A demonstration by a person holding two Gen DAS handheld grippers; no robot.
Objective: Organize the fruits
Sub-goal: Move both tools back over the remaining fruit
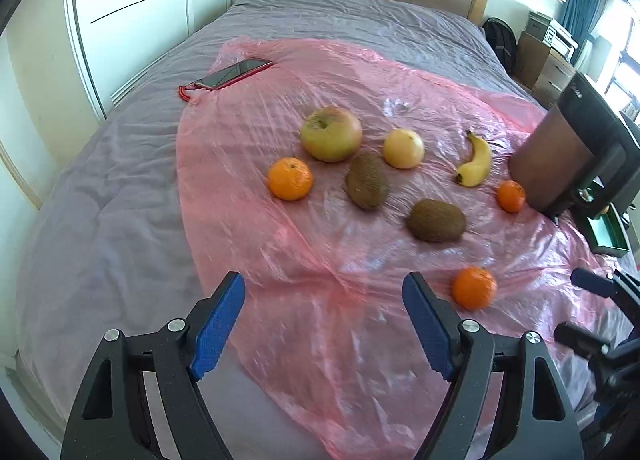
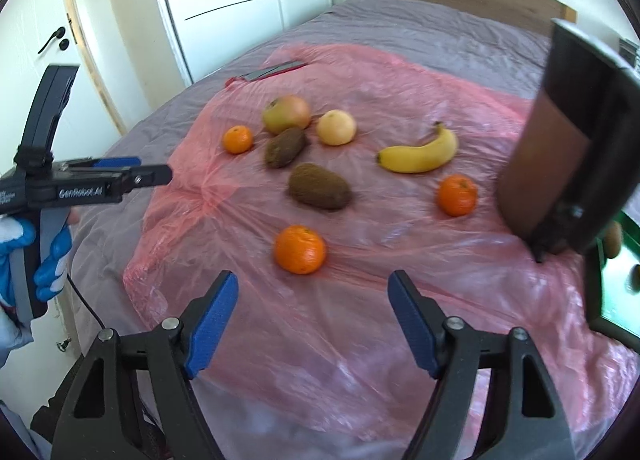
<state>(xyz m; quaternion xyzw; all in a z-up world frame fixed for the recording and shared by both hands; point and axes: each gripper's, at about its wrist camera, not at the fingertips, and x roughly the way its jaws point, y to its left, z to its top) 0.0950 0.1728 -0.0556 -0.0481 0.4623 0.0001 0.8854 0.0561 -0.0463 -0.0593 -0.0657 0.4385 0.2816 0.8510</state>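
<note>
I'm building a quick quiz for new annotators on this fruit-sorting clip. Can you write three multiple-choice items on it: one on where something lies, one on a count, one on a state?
1. Where does the red-cased smartphone lie?
A. In the green tray
B. At the far edge of the pink plastic sheet
C. Between the kiwis

2. How many round orange tangerines lie on the sheet?
A. Two
B. Three
C. Five

3. How do the left tongs stand?
A. Shut on the curved yellow banana
B. Shut on nothing
C. Open, with nothing between them

Answers:
1 B: the phone rests at the sheet's far edge, beyond the fruit.
2 B: one tangerine lies near, one by the banana, one by the large green-yellow apple.
3 C: the blue pads stand wide apart over bare sheet.
</note>
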